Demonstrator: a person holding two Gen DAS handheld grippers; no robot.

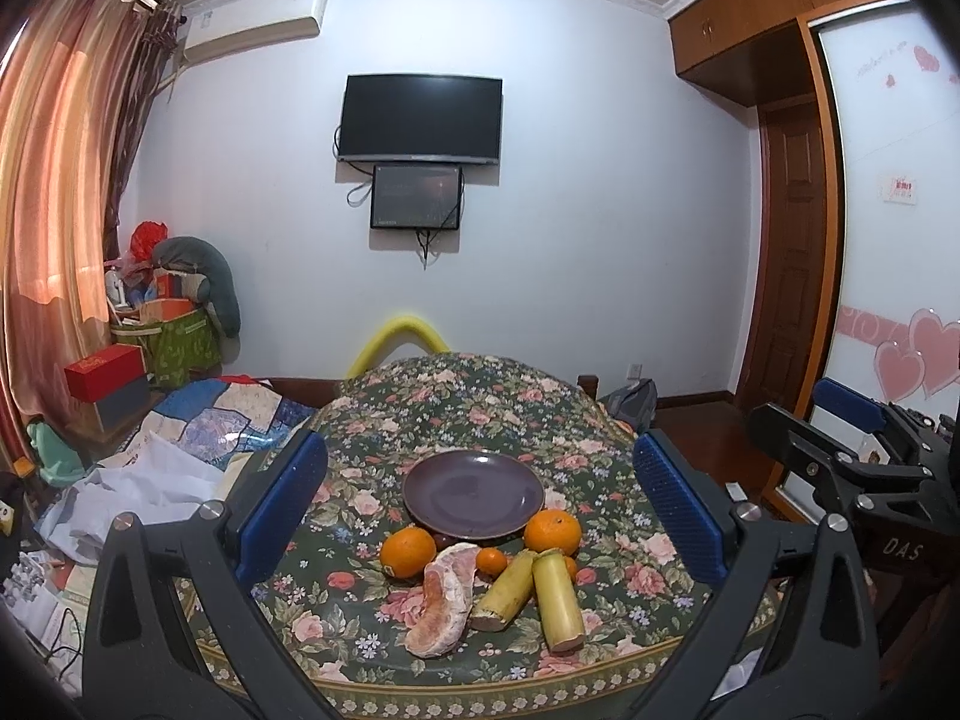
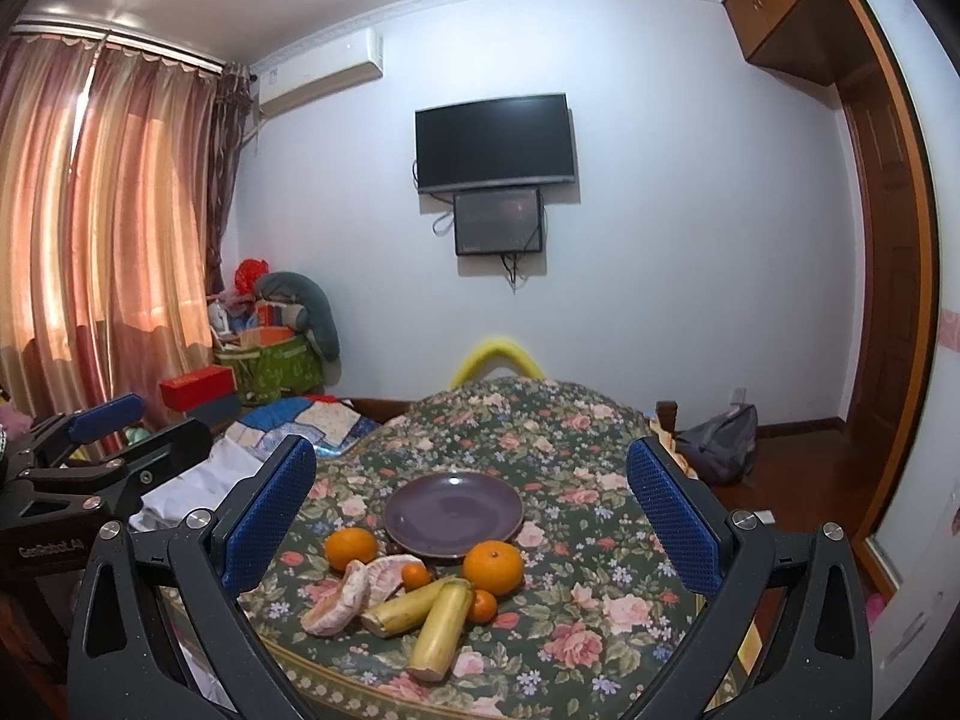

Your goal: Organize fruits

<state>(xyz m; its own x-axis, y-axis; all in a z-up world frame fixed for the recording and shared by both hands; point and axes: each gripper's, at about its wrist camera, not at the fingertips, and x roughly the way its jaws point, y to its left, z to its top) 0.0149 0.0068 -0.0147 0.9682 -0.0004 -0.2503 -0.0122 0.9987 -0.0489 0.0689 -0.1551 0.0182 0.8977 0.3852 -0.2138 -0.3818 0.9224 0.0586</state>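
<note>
both claws hang above the near edge of a bench [image 1: 480, 408] covered in a dark green floral cloth, and neither touches anything. the left claw [image 1: 480, 510] is spread wide, its 2 blue pads far apart and nothing between them but the view of the fruit. the right claw [image 2: 471, 516] is likewise released, pads wide and empty; from the left wrist view it also shows at the right edge, well apart from the fruit. a purple plate [image 1: 474, 495] sits bare near the middle of the bench. the fruit lies in a cluster just in front of it, on the cloth. a left orange [image 1: 408, 552] rests near the plate's front left rim, and a right orange [image 1: 553, 531] near its front right rim. between them lies a small tangerine [image 1: 492, 561], and a second small tangerine [image 2: 483, 606] sits beside the right-hand stalk, mostly hidden in the left wrist view. a peeled pomelo piece [image 1: 441, 600] lies at the front left of the cluster, pink flesh showing. 2 pale yellow-green cut stalks lie side by side, touching: the left stalk [image 1: 504, 591] tilted, the right stalk [image 1: 558, 600] pointing toward the bench's near edge. something small and dark sits at the plate's front rim, too hidden to tell.
</note>
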